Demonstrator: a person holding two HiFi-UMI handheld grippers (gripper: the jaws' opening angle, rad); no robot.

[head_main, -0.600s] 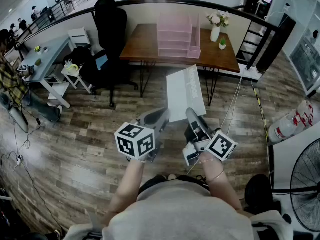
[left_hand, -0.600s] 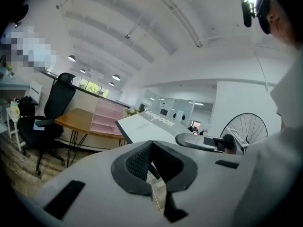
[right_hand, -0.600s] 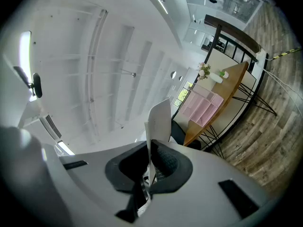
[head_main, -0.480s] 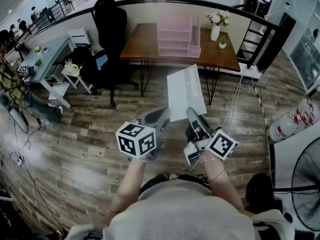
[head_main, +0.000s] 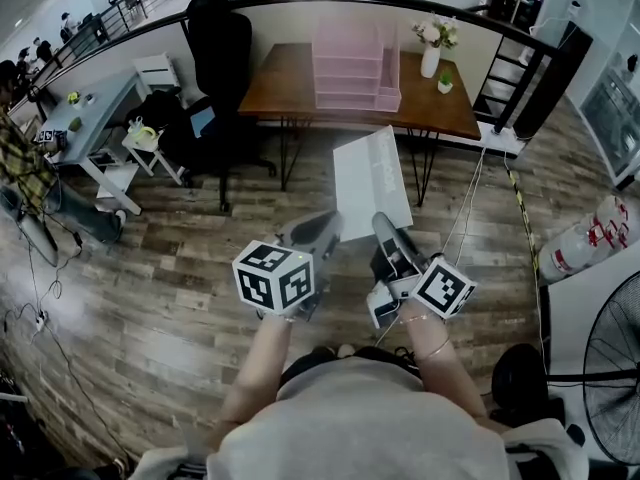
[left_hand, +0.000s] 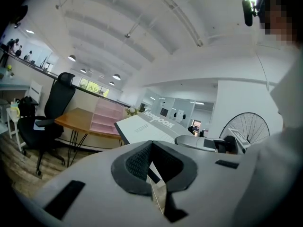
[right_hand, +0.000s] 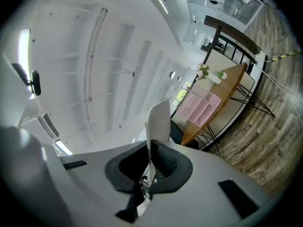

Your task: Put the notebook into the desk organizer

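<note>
Holding the notebook point(head_main: 372, 183): that's the right gripper point(head_main: 384, 228). Its fingers point(right_hand: 168, 162) are clamped tight on the near edge of the white cover, and you can see the sheet pinched right between the pads.
Notebook position: up in the air, sticking out ahead of the right fingers and tilted, printed cover facing up. It's not on the desk and not in anything.
Left gripper point(head_main: 326, 226): fingers point(left_hand: 135, 162) closed tip to tip, with nothing caught between them. The notebook is ahead and a bit to the right of them, with its near-left corner the closest part. Can't tell if they touch it.
Desk organizer point(head_main: 356, 68): pink with tiered trays, well beyond both sets of fingers and pretty much straight ahead, standing on the desk point(head_main: 285, 93).
Vase of flowers point(head_main: 431, 60): same desk, just right of the organizer, far ahead of the right fingers.
Office chair point(head_main: 222, 63): black, ahead and left of the left fingers, by the desk's left end.
Floor point(head_main: 170, 268): wood planks, below both sets of fingers.
Fan point(head_main: 612, 368): well off to the right of the right fingers and behind them.
</note>
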